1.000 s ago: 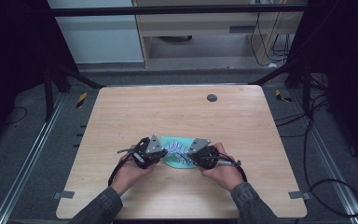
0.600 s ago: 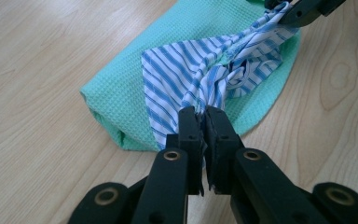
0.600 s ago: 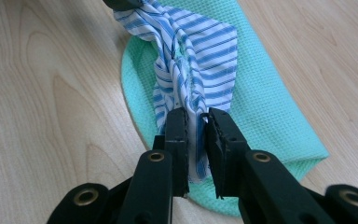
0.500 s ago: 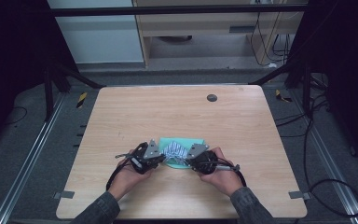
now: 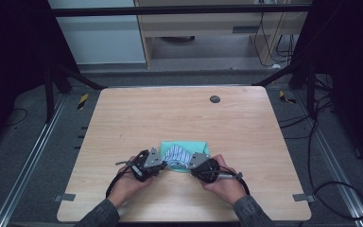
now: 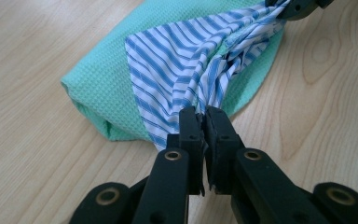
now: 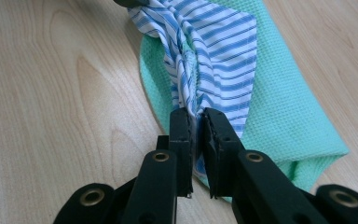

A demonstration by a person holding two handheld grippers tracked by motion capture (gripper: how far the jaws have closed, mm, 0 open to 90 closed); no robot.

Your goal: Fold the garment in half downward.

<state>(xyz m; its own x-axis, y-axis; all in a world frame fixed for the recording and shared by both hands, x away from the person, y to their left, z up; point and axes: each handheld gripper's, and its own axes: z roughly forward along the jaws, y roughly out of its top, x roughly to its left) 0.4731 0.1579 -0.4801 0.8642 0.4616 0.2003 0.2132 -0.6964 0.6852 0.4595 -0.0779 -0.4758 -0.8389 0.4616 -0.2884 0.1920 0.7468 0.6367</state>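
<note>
Striped blue-and-white cloth [image 5: 176,155] lies bunched on a green cloth [image 5: 185,144] at six o'clock on the wooden bench [image 5: 179,113]; the left hand-held gripper [image 6: 202,122] and right hand-held gripper [image 7: 195,121] each pinch one end, the stripes pulled between them.

striped cloth [image 5: 176,155] on towel [image 5: 185,145] | towel near table [image 5: 170,113] front edge
</note>
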